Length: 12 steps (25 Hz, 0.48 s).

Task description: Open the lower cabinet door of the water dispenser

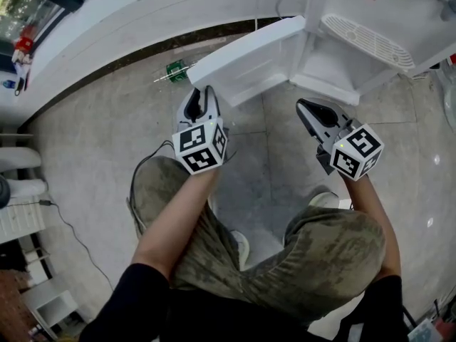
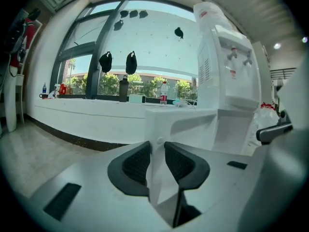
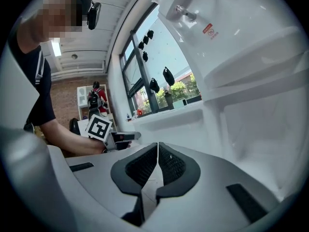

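Note:
The white water dispenser (image 1: 370,16) stands at the top right, with its lower cabinet (image 1: 335,66) showing inside. Its white door (image 1: 246,59) is swung out to the left. My left gripper (image 1: 206,91) is at the door's free edge. In the left gripper view that door (image 2: 181,124) edge fills the gap of the left gripper (image 2: 157,146), and both pads lie against it. My right gripper (image 1: 303,105) hovers in front of the cabinet opening. In the right gripper view the right gripper (image 3: 158,151) is shut with nothing in it, and the left gripper (image 3: 123,138) shows beyond.
A long white window ledge (image 2: 96,110) carries bottles (image 2: 124,88) left of the dispenser. A small green object (image 1: 175,70) lies on the tiled floor by the wall. A black cable (image 1: 71,226) runs along the floor at the left. My legs (image 1: 214,248) fill the lower middle.

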Available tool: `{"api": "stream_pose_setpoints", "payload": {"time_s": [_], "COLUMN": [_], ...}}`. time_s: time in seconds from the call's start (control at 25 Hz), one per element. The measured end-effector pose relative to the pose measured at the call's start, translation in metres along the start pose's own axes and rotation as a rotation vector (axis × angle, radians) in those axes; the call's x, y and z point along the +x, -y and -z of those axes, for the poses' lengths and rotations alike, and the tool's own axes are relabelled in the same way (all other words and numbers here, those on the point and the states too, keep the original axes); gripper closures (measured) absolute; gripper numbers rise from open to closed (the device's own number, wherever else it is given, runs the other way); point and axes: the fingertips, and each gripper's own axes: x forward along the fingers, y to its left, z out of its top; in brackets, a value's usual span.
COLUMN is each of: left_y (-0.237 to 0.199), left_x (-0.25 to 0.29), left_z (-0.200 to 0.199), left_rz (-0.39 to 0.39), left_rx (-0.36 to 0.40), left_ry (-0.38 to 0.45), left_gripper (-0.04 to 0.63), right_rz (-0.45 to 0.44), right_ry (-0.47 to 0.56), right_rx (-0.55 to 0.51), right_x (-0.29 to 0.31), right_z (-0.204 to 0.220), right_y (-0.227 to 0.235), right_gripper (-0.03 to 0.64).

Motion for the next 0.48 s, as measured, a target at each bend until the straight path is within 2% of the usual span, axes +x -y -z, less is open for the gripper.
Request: {"api": "stream_pose_setpoints", "payload": {"time_s": [0.12, 0.28, 0.48], "left_y": [-0.002, -0.005, -0.006], "left_x": [0.004, 0.011, 0.016], "left_z": [-0.001, -0.003, -0.005], "left_rz": [-0.012, -0.021, -0.033], "left_rx": [0.004, -0.017, -0.002], "left_ry": [0.009, -0.008, 0.001], "left_gripper": [0.502, 0.503, 0.503], "right_rz": [0.044, 0.038, 0.052], "right_ry": [-0.007, -0.014, -0.035], "right_rx": [0.007, -0.006, -0.003], "right_x": [-0.005, -0.005, -0.006], "right_z": [0.003, 0.002, 0.009], "right_y": [0.010, 0.010, 0.019], "right_gripper": [0.611, 0.611, 0.611]}}
